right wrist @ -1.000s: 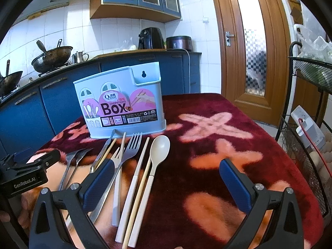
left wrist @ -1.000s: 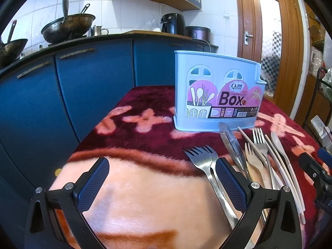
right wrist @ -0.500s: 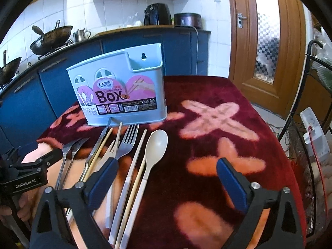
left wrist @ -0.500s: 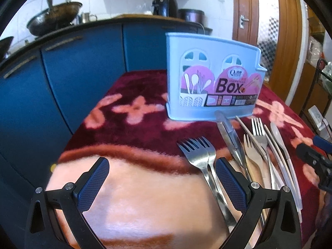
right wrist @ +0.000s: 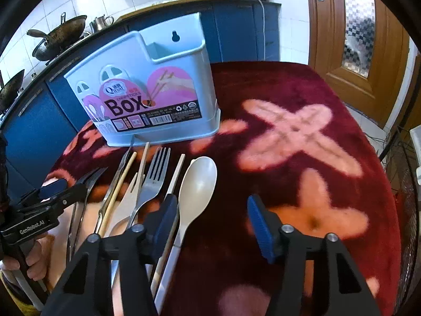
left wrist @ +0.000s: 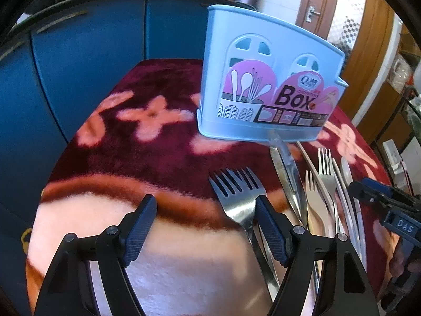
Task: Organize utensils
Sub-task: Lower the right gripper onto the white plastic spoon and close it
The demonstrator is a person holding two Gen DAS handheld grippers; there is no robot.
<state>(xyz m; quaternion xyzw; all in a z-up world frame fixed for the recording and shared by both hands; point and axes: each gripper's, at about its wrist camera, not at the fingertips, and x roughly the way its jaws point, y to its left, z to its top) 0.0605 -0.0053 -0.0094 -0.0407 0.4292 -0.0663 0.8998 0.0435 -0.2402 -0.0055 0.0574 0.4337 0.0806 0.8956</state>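
A light blue utensil box (left wrist: pixel 263 79) (right wrist: pixel 147 92) stands upright at the back of the table. Utensils lie in a row in front of it. My left gripper (left wrist: pixel 204 226) hangs over two overlapped steel forks (left wrist: pixel 236 192). Its jaws are closing, its right finger lies over the fork handles, and the pads press on nothing. My right gripper (right wrist: pixel 213 222) is also closing. The handle of a beige spoon (right wrist: pixel 200 181) lies between its jaws beside the left finger, not pinched. White chopsticks (right wrist: pixel 173 179) and a steel fork (right wrist: pixel 155 179) lie just left of the spoon.
A knife (left wrist: pixel 284 163) and a beige fork (left wrist: pixel 313 200) lie between the two grippers. The table wears a red plush cover (right wrist: pixel 289 131) with pink flowers. Blue cabinets (left wrist: pixel 79 65) stand behind and left, a wire rack (right wrist: pixel 410 184) to the right. A hand (right wrist: pixel 31 260) holds the left gripper.
Both grippers have tipped downward and come closer to the utensils and the box. Both pairs of jaws have narrowed, the right more than the left.
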